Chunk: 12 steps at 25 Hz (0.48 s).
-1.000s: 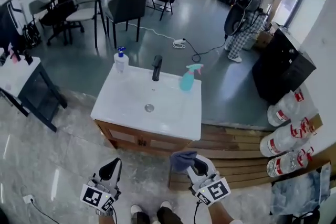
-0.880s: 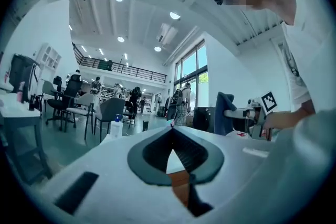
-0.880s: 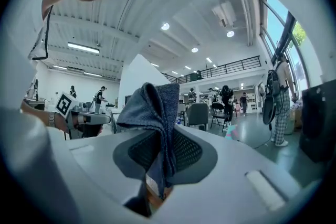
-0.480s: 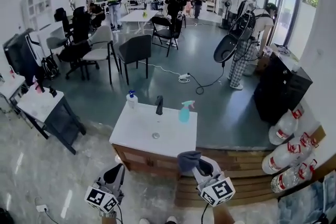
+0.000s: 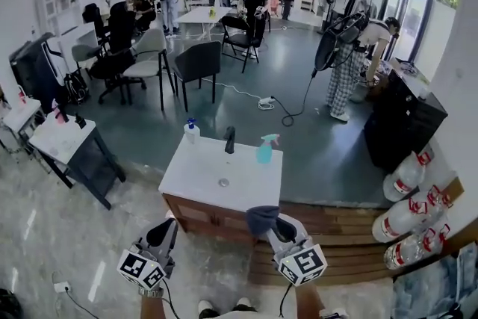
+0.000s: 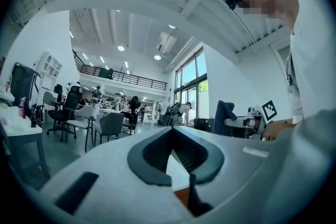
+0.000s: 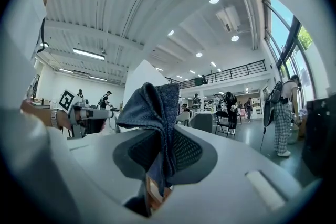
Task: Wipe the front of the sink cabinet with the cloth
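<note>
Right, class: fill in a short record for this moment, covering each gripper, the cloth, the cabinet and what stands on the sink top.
Right gripper: shut on the dark blue cloth
Left gripper: shut, nothing in it
Sink cabinet: wooden front, just ahead of both grippers
Cloth against cabinet: contact cannot be told
Sink top: white; tap, teal spray bottle and pump bottle along the far edge
</note>
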### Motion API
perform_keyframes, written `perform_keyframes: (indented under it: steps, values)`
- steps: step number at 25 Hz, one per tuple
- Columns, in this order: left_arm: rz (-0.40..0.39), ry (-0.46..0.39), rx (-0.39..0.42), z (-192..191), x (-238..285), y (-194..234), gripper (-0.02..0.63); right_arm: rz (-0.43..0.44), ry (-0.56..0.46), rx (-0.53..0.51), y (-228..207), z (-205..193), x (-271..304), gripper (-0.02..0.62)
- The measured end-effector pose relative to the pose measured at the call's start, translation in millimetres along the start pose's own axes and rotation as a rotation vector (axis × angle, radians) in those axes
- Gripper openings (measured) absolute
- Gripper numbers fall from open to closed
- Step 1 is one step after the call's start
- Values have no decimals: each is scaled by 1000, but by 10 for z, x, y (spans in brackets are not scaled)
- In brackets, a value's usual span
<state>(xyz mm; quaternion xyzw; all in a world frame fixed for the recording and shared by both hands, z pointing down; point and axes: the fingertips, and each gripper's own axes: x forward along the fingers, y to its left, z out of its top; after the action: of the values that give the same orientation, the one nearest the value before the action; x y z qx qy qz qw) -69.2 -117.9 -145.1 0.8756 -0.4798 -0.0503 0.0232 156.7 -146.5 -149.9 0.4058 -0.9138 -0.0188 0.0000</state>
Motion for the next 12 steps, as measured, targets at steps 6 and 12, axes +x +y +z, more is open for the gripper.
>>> perform_keyframes:
  steps: [6, 12]
  values:
    - [3, 19, -28, -87, -63, 39, -3, -32, 17, -21, -70, 32, 15, 67]
    - [13, 17, -27, -118, -103, 62, -3, -30, 10, -36, -81, 76, 28, 66]
